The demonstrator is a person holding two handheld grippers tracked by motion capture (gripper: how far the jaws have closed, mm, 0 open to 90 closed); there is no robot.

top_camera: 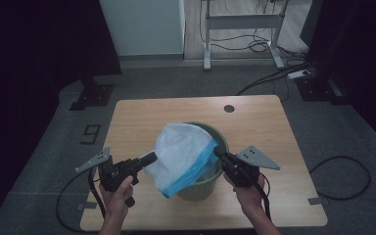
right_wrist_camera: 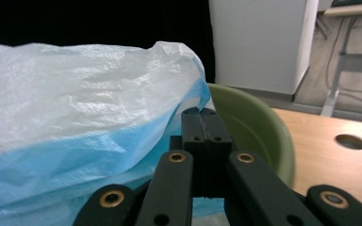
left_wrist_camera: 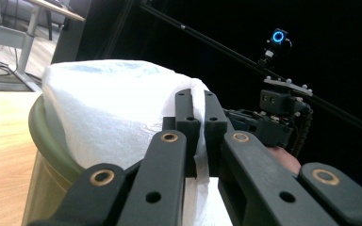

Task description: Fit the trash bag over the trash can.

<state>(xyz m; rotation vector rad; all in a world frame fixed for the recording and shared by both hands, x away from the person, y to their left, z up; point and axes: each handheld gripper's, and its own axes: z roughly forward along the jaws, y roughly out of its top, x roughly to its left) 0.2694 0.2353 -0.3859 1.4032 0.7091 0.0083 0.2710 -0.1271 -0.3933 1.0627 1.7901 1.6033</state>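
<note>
One green bin (top_camera: 203, 188) stands on the wooden tabletop (top_camera: 259, 122), near its front edge, with one white and blue plastic bag (top_camera: 181, 156) draped across its mouth and bulging above the rim. The left gripper (top_camera: 149, 159) is clamped on the bag's left edge; the right gripper (top_camera: 217, 152) is pinched on its blue edge at the right. Cables (top_camera: 254, 46) trail over the grey floor (top_camera: 176, 83) beyond the tabletop.

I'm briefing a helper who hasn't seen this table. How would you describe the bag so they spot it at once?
On the light wooden table stands a round olive-green plastic bin. Draped over its rim is a thin, crinkly white plastic bag with a blue edge, the only soft, pale thing there.
</note>
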